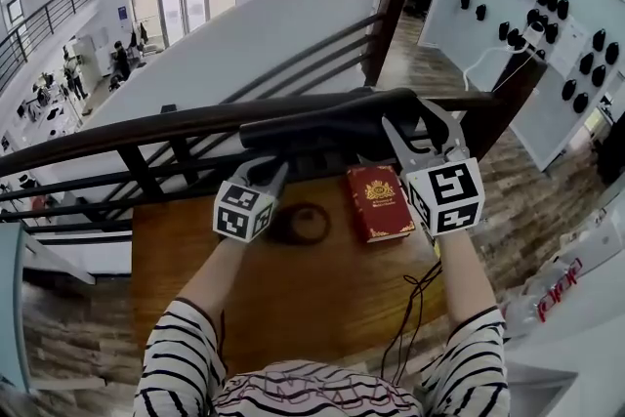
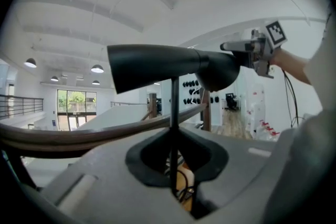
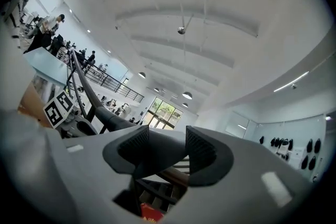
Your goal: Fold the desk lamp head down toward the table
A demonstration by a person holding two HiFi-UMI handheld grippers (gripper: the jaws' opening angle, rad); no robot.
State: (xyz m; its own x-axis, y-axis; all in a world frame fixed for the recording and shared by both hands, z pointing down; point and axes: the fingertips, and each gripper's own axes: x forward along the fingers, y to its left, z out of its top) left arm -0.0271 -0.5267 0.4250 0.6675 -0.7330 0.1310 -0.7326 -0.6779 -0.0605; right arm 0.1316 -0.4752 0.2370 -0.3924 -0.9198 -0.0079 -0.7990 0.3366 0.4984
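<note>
The black desk lamp stands on the wooden table (image 1: 293, 298). Its long head (image 1: 322, 127) lies level above its round base (image 1: 303, 223). My left gripper (image 1: 266, 169) is shut on the lamp's thin upright stem (image 2: 173, 107), which runs up between the jaws in the left gripper view (image 2: 174, 139) to the head (image 2: 157, 66). My right gripper (image 1: 420, 124) is shut on the right end of the head. In the right gripper view (image 3: 165, 149) the dark head fills the gap between the ribbed pads (image 3: 202, 152) and stretches away to the left (image 3: 118, 122).
A red book (image 1: 379, 202) lies on the table right of the lamp base. A dark railing (image 1: 146, 127) runs along the table's far edge, with a drop to a lower floor behind it. A black cable (image 1: 415, 293) trails over the table's near right part.
</note>
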